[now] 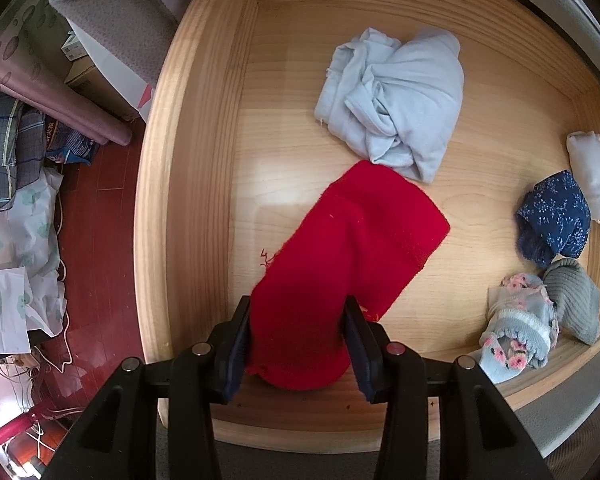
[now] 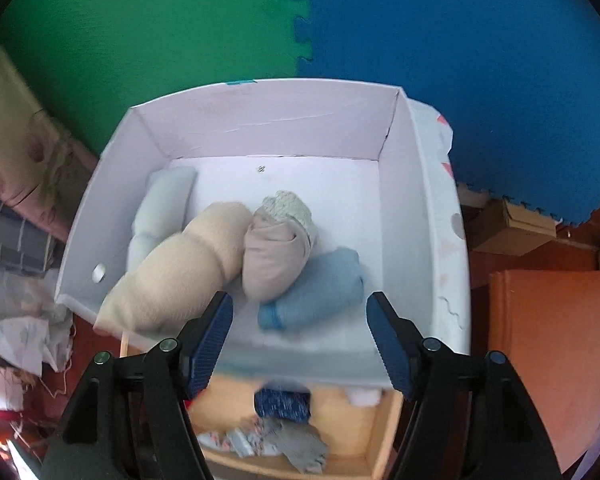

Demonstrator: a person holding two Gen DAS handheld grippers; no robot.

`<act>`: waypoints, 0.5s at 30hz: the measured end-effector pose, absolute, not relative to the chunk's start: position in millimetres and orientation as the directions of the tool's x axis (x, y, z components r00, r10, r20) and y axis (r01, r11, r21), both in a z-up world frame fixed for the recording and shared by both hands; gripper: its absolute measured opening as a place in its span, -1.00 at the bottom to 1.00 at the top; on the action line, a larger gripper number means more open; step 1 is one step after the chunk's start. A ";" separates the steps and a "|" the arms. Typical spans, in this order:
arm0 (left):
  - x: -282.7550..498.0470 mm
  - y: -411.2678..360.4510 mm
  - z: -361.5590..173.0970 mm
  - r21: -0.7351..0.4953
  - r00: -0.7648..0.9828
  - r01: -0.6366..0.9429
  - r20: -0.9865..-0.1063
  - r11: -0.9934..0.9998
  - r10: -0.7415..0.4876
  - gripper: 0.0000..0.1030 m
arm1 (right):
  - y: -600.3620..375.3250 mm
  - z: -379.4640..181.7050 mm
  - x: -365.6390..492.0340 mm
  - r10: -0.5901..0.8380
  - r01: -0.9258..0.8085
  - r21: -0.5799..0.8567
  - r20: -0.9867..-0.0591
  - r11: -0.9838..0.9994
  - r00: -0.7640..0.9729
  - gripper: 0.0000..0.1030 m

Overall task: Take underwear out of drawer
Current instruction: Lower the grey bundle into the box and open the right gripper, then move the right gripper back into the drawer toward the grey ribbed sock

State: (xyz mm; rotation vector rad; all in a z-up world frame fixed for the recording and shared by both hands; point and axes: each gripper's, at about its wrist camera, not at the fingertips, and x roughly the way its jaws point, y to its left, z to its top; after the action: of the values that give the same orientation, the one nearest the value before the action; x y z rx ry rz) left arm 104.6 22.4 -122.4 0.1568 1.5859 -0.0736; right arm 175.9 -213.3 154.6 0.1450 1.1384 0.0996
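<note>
My left gripper (image 1: 298,332) is shut on a rolled red garment (image 1: 352,248) and holds it over the open wooden drawer (image 1: 172,184). In the drawer lie a crumpled pale blue garment (image 1: 396,100), a white roll (image 1: 592,172), a navy floral roll (image 1: 554,220), a grey knit roll (image 1: 576,300) and a flowered blue roll (image 1: 516,332). My right gripper (image 2: 300,332) is open and empty above a white box (image 2: 420,208). The box holds a cream roll (image 2: 184,276), a beige roll (image 2: 276,248), a blue roll (image 2: 316,292) and a pale roll (image 2: 160,208).
The drawer's near end (image 2: 384,432) shows below the white box in the right wrist view. The box (image 1: 112,44) stands left of the drawer. Green and blue foam mats (image 2: 300,20) lie beyond the box. Bedding and cables (image 1: 24,240) clutter the red floor at left. An orange panel (image 2: 548,352) stands at right.
</note>
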 end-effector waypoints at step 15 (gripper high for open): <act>105.5 23.6 -122.8 0.050 -0.017 0.146 -0.998 0.988 0.053 -0.13 | -212.3 50.8 59.9 0.207 -0.161 0.184 -0.969 0.970 0.136 0.31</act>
State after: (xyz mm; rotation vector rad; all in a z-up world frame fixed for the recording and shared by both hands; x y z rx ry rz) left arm 105.5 23.6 -122.8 0.1558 1.5880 -0.0744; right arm 59.9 -212.3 50.8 0.0386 1.4094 0.2662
